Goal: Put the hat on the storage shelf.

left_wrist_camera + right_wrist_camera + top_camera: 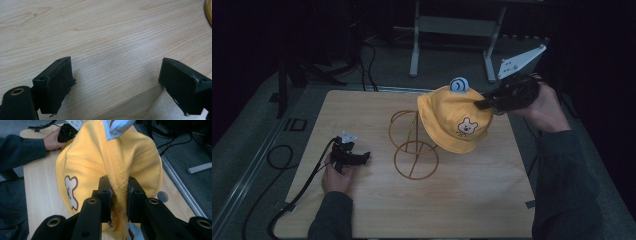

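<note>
The yellow hat (457,117) is pinched at its crown by the right claw (479,105); the wire stand (412,145) lies below-left, apparently just clear. The left claw (364,157) rests released.

No legible text, number or brand anywhere; the yellow hat (457,117), centre right of the high view, bears only a bear-face emblem.

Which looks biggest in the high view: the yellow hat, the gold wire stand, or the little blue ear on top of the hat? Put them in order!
1. Yellow hat, biggest, though it is held up nearer the camera by the right tongs.
2. Gold wire stand, a bit smaller, partly hidden behind the hat.
3. Blue ear, clearly smallest.
</note>
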`<state>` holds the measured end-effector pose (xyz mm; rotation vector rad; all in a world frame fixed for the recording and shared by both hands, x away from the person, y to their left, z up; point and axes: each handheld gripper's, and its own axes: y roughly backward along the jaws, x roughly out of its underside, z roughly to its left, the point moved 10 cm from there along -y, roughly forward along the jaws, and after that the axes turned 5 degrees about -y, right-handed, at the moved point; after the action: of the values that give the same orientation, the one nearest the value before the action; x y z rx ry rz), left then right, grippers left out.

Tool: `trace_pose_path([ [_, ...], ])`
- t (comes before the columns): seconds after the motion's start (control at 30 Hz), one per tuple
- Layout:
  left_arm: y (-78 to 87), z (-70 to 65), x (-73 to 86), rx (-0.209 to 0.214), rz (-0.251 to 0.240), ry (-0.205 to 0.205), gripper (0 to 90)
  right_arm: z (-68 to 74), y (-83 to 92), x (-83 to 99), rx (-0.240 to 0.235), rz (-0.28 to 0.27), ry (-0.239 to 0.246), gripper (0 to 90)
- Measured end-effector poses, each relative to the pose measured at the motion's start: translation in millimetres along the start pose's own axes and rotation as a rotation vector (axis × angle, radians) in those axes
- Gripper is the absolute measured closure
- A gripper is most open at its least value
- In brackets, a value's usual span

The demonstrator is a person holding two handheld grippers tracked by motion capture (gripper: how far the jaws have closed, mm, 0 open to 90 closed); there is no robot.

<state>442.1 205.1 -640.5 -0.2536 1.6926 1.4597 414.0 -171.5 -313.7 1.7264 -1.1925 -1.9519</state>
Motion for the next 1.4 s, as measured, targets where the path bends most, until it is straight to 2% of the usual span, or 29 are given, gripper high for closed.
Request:
trace_pose_path([
  [0.67, 0.0, 0.0, 0.0, 0.000, 0.000, 0.000, 11.9, 7.8, -13.1, -24.3, -0.004, 0.031, 0.030, 76.7],
  [1.0, 0.0, 0.0, 0.0, 0.000, 0.000, 0.000, 11.9, 14.1, -25.8, -36.6, 0.005, 0.078, 0.051, 76.7],
  [1.4, 0.0, 0.0, 0.0, 0.000, 0.001, 0.000, 11.9, 23.3, -39.1, -49.4, -0.010, 0.084, 0.066, 76.7],
])
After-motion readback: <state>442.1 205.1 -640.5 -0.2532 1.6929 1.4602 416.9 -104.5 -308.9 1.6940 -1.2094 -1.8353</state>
